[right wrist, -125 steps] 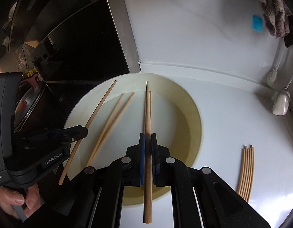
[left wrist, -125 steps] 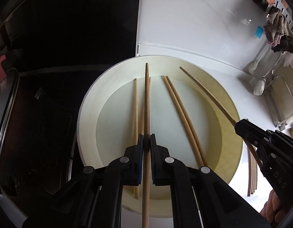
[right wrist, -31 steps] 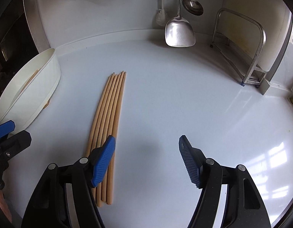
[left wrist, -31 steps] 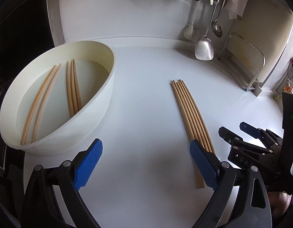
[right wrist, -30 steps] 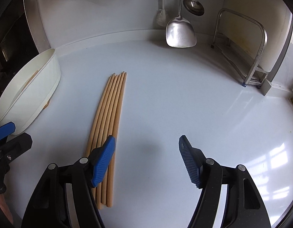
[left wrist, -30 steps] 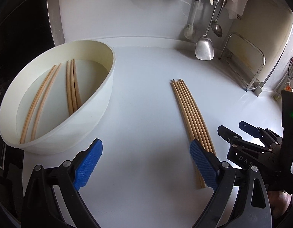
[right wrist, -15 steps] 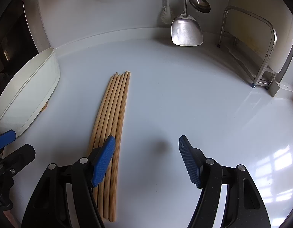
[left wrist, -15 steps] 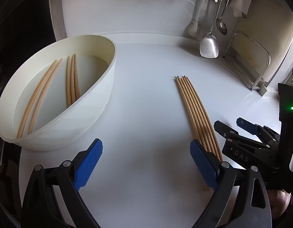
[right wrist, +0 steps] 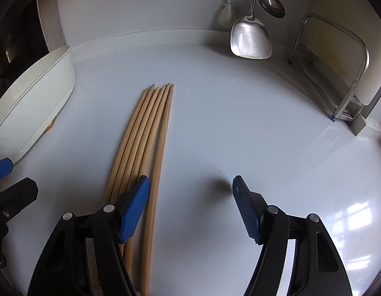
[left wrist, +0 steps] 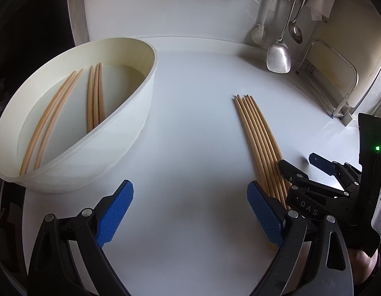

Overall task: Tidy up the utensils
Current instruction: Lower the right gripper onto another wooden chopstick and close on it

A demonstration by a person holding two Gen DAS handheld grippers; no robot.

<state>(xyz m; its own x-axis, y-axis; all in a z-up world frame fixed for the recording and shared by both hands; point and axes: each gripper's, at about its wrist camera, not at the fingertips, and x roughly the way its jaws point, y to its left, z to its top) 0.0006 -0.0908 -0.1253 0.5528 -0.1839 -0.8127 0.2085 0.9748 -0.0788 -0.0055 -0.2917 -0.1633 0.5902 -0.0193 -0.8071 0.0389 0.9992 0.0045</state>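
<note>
Several wooden chopsticks (left wrist: 258, 138) (right wrist: 143, 143) lie side by side in a neat row on the white counter. A round cream bowl (left wrist: 131, 123) (right wrist: 30, 113) stands to their left, with several more chopsticks (left wrist: 95, 96) inside it. My left gripper (left wrist: 190, 212) hovers open over bare counter between bowl and row, its right finger at the row's near end. My right gripper (right wrist: 190, 209) is open too, its left fingertip over the row's right side, nothing between the pads. It also shows in the left wrist view (left wrist: 311, 165).
A metal spatula (right wrist: 250, 39), a ladle (right wrist: 271, 2) and a brush (right wrist: 225, 17) hang on the back wall. A metal rack (right wrist: 348, 74) stands at the right. A dark stove area lies left of the bowl. White counter stretches right of the chopstick row.
Since four seconds ago both grippers have let go of a chopstick each and left the bowl. Over the last second the right gripper edged closer to the row; the left barely moved.
</note>
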